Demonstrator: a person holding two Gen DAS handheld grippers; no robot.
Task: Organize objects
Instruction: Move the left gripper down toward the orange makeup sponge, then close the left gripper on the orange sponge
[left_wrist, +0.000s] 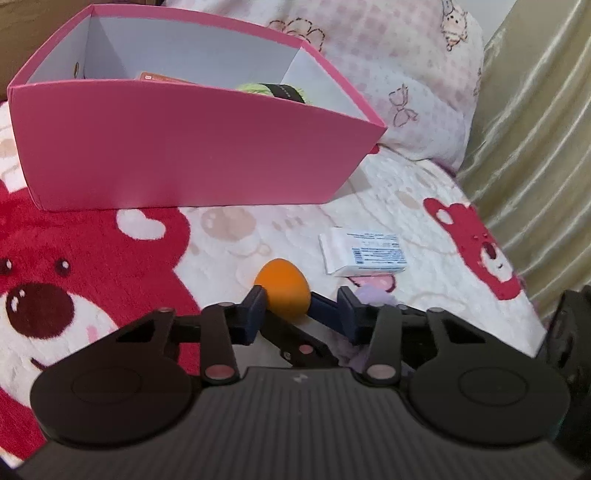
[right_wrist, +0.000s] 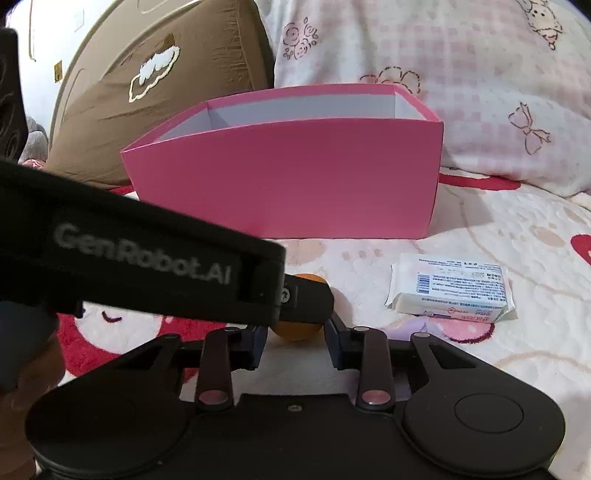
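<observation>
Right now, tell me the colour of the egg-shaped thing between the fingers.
Orange. The egg-shaped thing shows best in the left wrist view.

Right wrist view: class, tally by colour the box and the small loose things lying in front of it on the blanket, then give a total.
Pink: 1, the box
Orange: 1, the egg-shaped sponge
White: 1, the wrapped packet
Total: 3

I see a bear-print blanket (left_wrist: 92, 266) across the bed, a brown pillow (right_wrist: 159, 85) at ten o'clock, a pink checked pillow (right_wrist: 461, 74) at one, and a gold curtain (left_wrist: 535, 129) at three.
</observation>
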